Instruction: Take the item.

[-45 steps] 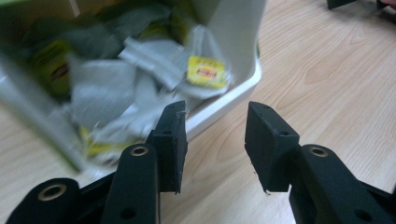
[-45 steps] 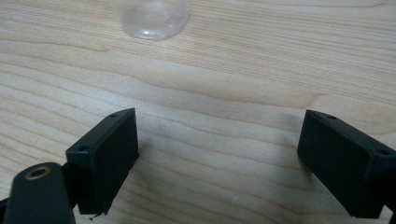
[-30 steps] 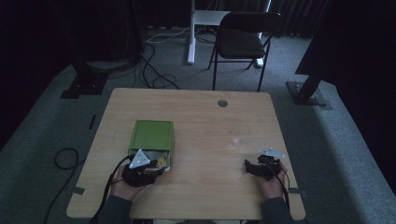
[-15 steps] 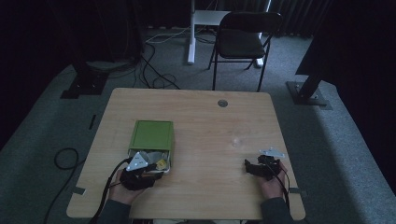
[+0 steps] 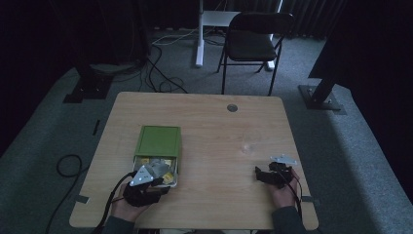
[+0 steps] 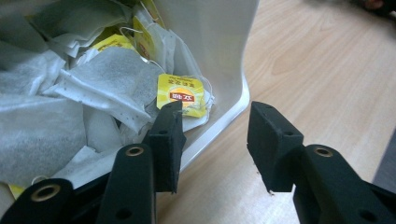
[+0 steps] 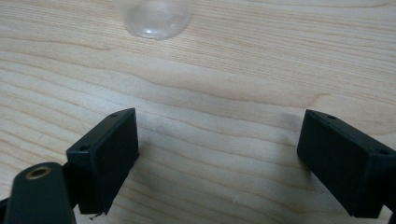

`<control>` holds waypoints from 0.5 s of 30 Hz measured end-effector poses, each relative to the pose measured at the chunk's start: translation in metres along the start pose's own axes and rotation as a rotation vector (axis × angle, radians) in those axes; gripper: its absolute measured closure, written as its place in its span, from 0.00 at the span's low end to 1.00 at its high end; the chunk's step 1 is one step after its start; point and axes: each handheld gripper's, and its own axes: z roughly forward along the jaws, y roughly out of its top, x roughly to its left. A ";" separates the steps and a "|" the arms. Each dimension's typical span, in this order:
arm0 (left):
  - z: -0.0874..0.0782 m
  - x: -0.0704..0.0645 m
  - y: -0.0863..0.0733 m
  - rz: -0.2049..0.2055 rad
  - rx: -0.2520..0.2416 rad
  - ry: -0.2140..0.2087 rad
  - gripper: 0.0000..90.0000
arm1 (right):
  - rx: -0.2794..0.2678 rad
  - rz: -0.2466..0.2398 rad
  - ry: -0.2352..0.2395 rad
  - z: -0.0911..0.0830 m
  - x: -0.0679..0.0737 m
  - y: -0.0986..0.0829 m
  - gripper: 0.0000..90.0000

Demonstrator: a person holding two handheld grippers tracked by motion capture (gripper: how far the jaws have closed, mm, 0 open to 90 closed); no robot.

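Observation:
A green box lies on the wooden table, its white drawer pulled toward me and full of tea bags with yellow tags. My left gripper is open at the drawer's front corner, one jaw inside over the bags, the other outside over the table. A clear glass stands at mid right. My right gripper rests open just short of the glass, nothing between its jaws.
A round grommet sits near the table's far edge. Beyond the table stand a black chair, a white stand and dark posts on the carpet. Cables lie on the floor at the far left.
The left gripper has edged slightly toward the open drawer. The right gripper has stayed where it was.

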 end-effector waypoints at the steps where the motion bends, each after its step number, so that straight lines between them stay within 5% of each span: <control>1: -0.002 -0.001 0.000 0.000 -0.009 0.003 0.64 | 0.000 0.000 0.000 0.000 0.000 0.000 0.13; 7: -0.015 -0.002 0.010 0.009 -0.080 0.044 0.64 | 0.000 0.000 0.000 0.000 0.000 0.000 0.14; 15: -0.014 0.000 0.024 0.024 -0.078 0.101 0.58 | 0.000 0.000 0.000 0.000 0.000 0.000 0.14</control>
